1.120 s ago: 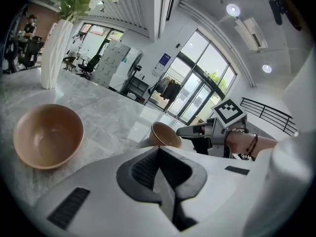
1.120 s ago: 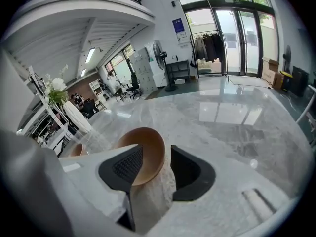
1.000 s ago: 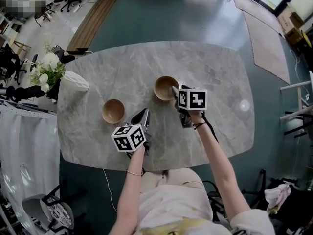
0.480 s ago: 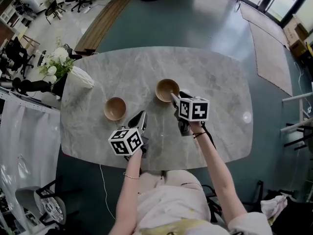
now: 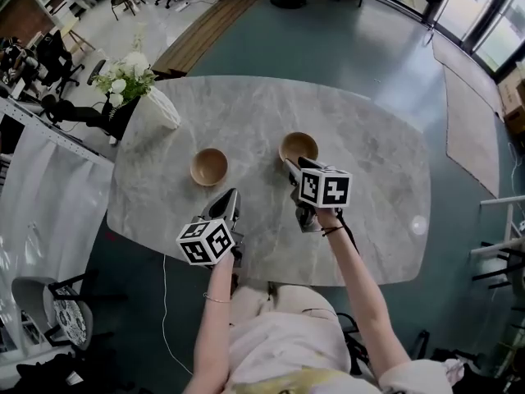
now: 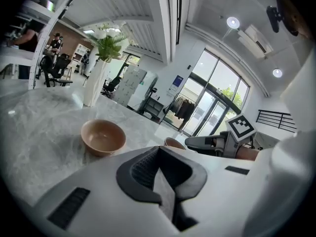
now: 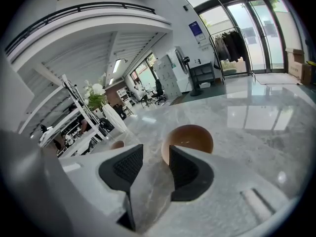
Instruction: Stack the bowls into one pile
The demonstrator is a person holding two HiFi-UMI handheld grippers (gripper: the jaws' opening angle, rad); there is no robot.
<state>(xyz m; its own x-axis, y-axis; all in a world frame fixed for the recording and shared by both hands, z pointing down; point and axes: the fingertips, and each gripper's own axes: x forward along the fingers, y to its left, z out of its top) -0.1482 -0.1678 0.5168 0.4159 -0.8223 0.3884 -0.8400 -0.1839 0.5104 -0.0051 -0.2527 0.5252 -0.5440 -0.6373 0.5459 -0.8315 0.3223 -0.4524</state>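
Note:
Two tan wooden bowls stand apart on the grey marble table. The left bowl lies a little ahead and left of my left gripper, whose jaws are shut with nothing in them. The right bowl sits just beyond my right gripper. That gripper is open, only table showing between its jaws, and its right finger is close to the bowl's near rim. The left bowl shows small past the right gripper's left finger.
A white vase with white flowers stands at the table's far left corner. The table's near edge runs just behind both grippers. Office chairs and desks stand on the floor beyond the table's far left.
The head view has swung, so table and bowls sit further right in the frame. Both grippers stay near their bowls; the right one's tips are now at its bowl's near rim.

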